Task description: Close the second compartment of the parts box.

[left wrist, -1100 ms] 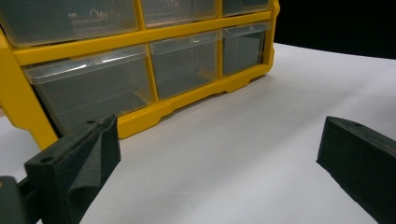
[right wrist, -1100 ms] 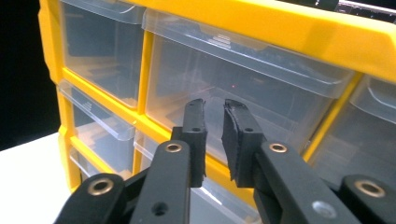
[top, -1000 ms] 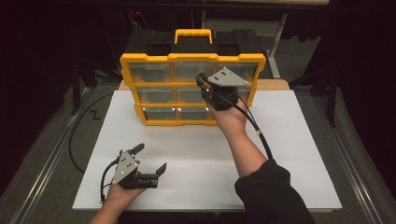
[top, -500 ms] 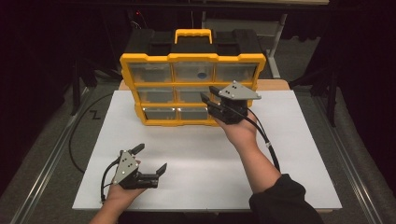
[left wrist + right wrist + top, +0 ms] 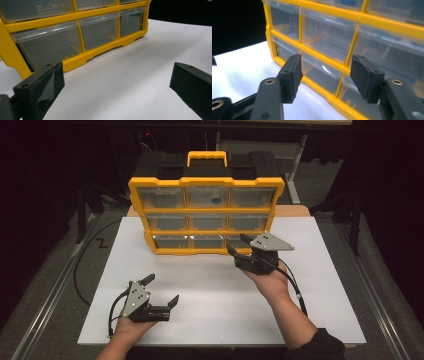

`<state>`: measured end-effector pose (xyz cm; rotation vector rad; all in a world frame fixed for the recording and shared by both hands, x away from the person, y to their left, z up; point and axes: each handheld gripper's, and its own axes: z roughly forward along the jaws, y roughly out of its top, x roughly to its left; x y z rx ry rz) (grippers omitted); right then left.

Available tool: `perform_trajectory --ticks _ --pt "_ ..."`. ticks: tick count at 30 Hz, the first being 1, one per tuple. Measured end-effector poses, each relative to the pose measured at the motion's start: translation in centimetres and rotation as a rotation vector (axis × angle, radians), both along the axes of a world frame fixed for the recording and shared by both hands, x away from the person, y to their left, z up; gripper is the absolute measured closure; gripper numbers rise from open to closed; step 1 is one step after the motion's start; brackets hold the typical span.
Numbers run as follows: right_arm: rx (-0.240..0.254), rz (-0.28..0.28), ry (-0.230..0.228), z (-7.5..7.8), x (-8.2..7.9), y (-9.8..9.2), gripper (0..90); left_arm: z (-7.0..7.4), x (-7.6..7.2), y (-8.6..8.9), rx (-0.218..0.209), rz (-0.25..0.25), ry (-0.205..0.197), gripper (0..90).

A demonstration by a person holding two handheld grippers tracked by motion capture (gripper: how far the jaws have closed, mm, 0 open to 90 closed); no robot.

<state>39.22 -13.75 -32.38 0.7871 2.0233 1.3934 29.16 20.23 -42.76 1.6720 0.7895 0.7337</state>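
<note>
Right tongs (image 5: pixel 236 245) dropped, just opening, nearing organizer's (image 5: pixel 206 215) bottom drawers.

A lab-like recording space was suggested: a white bench (image 5: pixel 320 285) was set on grey carpet, dark curtains were hung on every side, a cable (image 5: pixel 80 270) was trailed across the floor at the left, and a yellow parts organiser (image 5: pixel 206 183) was placed at the far edge.

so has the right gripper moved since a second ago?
Yes. The right gripper has dropped down the yellow plastic drawer cabinet's front, from the middle row to the bottom row's right side, its jaws just opening, nothing between them.
</note>
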Motion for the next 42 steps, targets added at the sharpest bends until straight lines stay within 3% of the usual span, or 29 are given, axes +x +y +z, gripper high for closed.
perform_trajectory --ticks 15,22,27,30,33,42 --pt "-0.006 -0.007 0.046 -3.6 -4.0 -5.8 16.5 0.0 0.0 0.3 0.005 0.020 0.002 0.2" --pt "0.048 -0.065 0.068 -5.5 -5.6 -9.3 7.5 0.0 -0.1 0.3 0.005 0.029 0.004 0.1" --pt "0.047 -0.133 0.088 -6.8 -6.5 -11.3 1.0 0.1 -0.4 0.4 0.006 0.039 0.004 0.1" --pt "0.021 -0.143 0.071 -7.2 -7.0 -11.9 1.0 0.3 -0.6 0.3 0.002 0.036 -0.002 0.1" --pt "0.042 -0.140 0.082 -7.3 -6.9 -12.0 1.0 0.2 -0.5 0.1 0.009 0.028 0.002 0.2" --pt "-0.010 -0.111 0.073 -7.8 -6.9 -10.6 0.9 0.2 -0.5 0.3 0.004 0.022 0.007 0.1"
